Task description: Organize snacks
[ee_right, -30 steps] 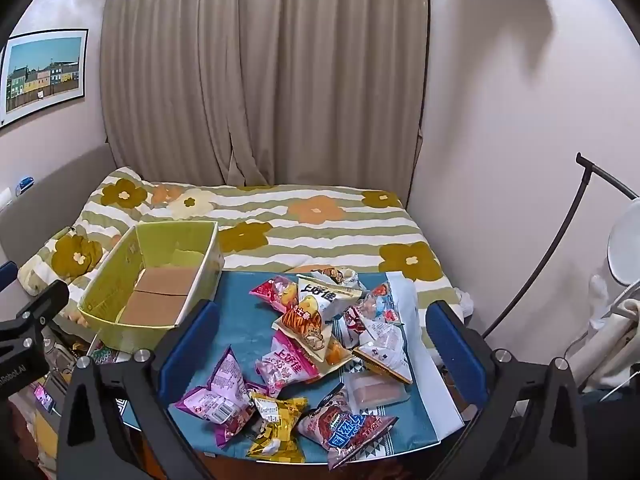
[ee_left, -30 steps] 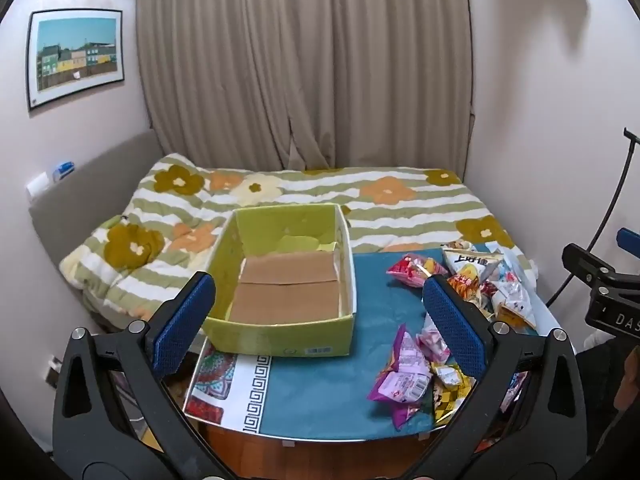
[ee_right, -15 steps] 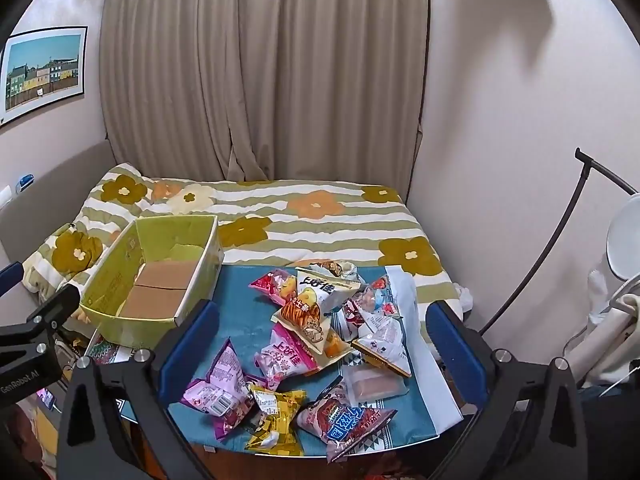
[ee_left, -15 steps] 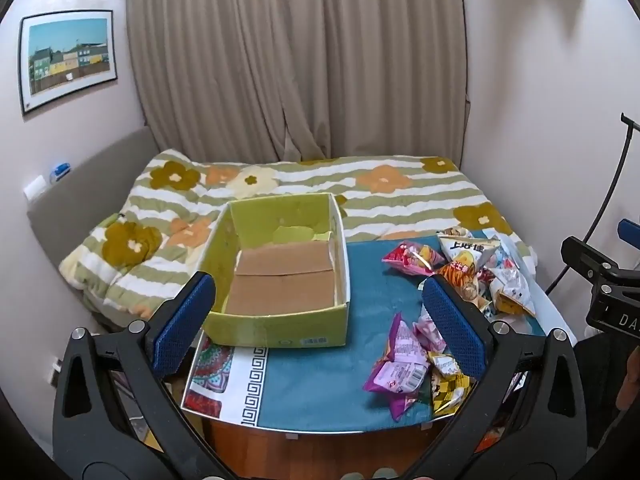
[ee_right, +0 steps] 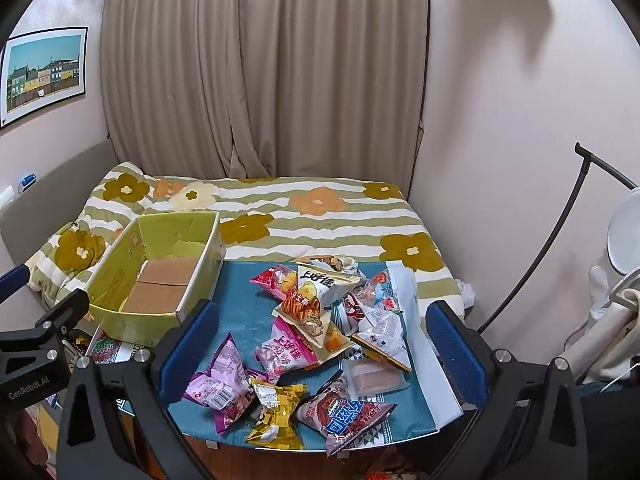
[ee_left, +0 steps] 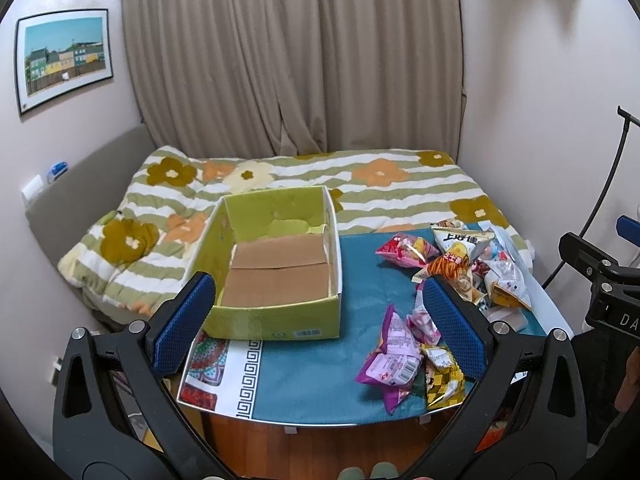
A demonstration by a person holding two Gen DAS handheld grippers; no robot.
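A green cardboard box [ee_left: 276, 322] [ee_right: 120, 280] stands empty on the left of the blue table cloth [ee_left: 304, 368] [ee_right: 244, 308]. Several snack packets lie in a pile on the right: a purple one [ee_left: 390, 364] [ee_right: 218, 386], a yellow one [ee_right: 276, 406], a pink one [ee_right: 286, 354], a white chip bag [ee_right: 328, 284], a red-blue one [ee_right: 346, 414]. My left gripper [ee_left: 318, 330] is open, held above the table's near edge, facing the box. My right gripper [ee_right: 320, 350] is open above the snack pile. Neither holds anything.
A bed with a flowered striped cover [ee_left: 380, 188] lies right behind the table. Curtains [ee_left: 296, 56] hang at the back. A black lamp stand [ee_right: 560, 240] leans at the right wall. Wooden floor [ee_left: 320, 448] shows below the table's front edge.
Both grippers have drawn back and risen a little, so the table, box and snacks sit slightly lower and farther. Nothing on the table has moved.
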